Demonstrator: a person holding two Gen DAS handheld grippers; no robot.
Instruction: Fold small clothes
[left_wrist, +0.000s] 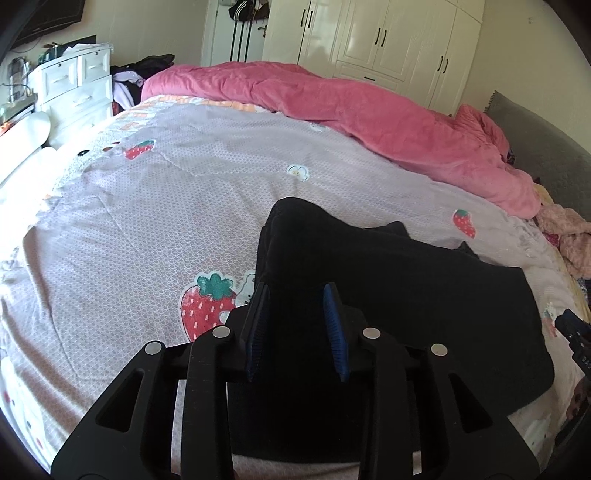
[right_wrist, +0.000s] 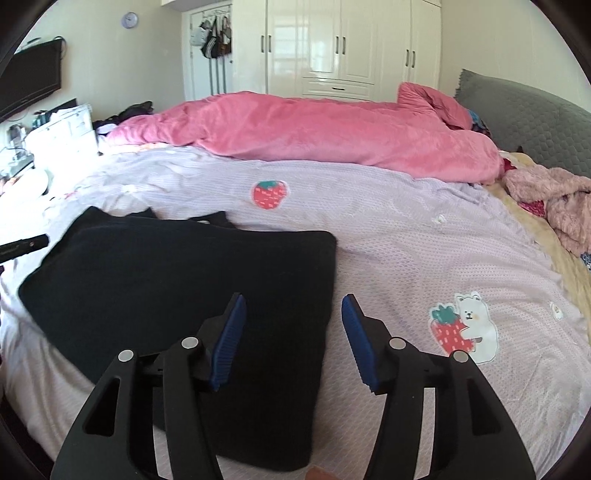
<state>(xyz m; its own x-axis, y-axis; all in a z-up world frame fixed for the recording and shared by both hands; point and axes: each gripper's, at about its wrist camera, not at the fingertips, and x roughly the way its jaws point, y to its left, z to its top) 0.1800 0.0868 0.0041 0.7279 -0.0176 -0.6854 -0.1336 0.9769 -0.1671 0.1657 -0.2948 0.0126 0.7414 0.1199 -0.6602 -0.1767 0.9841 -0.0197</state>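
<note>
A black garment (left_wrist: 406, 295) lies partly folded on the lilac strawberry-print bedsheet (left_wrist: 166, 206); it also shows in the right wrist view (right_wrist: 184, 288). My left gripper (left_wrist: 297, 291) is open, its blue pads either side of a raised fold of the black cloth, which rises between the fingers. My right gripper (right_wrist: 293, 302) is open and empty, hovering over the garment's right edge. The right gripper's tip shows at the left wrist view's right edge (left_wrist: 572, 332); the left one shows at the right wrist view's left edge (right_wrist: 26, 245).
A pink duvet (right_wrist: 314, 129) is bunched along the far side of the bed. A grey headboard cushion (right_wrist: 535, 114) and pink clothes (right_wrist: 554, 199) lie at the right. White drawers (left_wrist: 77, 88) stand at the left, and white wardrobes (right_wrist: 351, 44) stand behind.
</note>
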